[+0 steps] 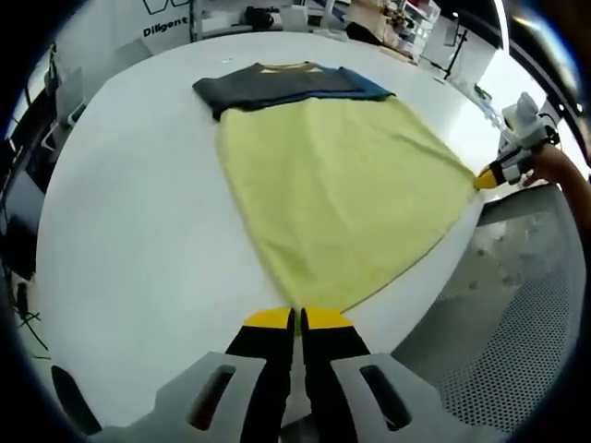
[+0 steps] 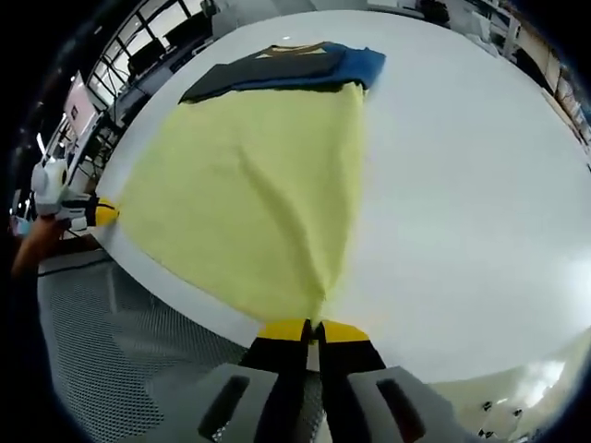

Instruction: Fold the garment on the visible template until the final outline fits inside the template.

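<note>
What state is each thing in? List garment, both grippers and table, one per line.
Yellow cloth garment with dark grey and blue top: spread flat, top section folded, bottom corners pinched.
Left gripper: jaws shut on one bottom corner.
Right gripper: jaws shut on the other bottom corner.
Round white table: garment lying on it, hem at its edge.

A pale yellow garment [image 1: 342,198] with a dark grey and blue upper band lies on a white table [image 1: 138,231]; black gripper jaws carry yellow tips over grey perforated flooring [image 2: 120,360].
</note>
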{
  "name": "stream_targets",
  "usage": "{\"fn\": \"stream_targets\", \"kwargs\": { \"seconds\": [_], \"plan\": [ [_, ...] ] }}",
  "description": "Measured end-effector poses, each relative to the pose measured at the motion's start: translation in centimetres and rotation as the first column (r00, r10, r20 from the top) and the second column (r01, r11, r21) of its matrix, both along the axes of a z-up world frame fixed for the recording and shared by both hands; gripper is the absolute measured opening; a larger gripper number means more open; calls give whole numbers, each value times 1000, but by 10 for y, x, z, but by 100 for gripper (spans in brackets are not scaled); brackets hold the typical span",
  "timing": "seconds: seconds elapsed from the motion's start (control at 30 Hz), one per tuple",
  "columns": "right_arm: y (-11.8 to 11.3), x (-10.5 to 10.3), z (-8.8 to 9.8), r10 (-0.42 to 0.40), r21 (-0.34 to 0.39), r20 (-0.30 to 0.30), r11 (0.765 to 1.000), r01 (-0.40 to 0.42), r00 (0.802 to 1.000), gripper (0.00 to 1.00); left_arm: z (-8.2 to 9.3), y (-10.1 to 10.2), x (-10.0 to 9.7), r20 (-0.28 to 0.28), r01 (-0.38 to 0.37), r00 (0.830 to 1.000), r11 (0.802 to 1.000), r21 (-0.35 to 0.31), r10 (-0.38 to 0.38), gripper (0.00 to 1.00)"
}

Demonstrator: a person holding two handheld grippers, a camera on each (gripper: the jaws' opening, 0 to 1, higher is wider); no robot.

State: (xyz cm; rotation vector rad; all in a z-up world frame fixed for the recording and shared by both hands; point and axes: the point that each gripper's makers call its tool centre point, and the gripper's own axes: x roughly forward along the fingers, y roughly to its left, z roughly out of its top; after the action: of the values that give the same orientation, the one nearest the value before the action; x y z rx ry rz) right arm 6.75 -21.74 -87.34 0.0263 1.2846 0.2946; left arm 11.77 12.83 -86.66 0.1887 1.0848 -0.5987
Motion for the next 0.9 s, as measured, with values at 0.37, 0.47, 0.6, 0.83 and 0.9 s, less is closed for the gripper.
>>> {"fn": "stream_targets", "kwargs": {
  "seconds": [0.37, 0.47, 0.6, 0.83, 0.9],
  "plan": [
    [-1, -2, 5, 17, -11, -15, 1000, -17, 1000, 0, 5, 1, -4, -5, 11, 1000, 1000, -4, -11, 0],
    [-3, -4, 4, 31, -37, -27, 999, -32, 999, 0, 3, -1, -10, -31, 24, 999, 1000, -6, -24, 0],
    [-8, -4, 2, 50, -89, -28, 995, -52, 998, 0, 0, -5, -18, -61, 53, 997, 999, -6, -53, 0],
    [-11, -5, 2, 47, -93, -29, 994, -50, 998, 0, -1, -10, -29, -84, 124, 989, 992, 18, -122, 0],
    [-12, -5, 2, 43, -92, -32, 995, -46, 999, 0, -1, -11, -31, -90, 133, 987, 991, 15, -131, 0]
  ]
}}
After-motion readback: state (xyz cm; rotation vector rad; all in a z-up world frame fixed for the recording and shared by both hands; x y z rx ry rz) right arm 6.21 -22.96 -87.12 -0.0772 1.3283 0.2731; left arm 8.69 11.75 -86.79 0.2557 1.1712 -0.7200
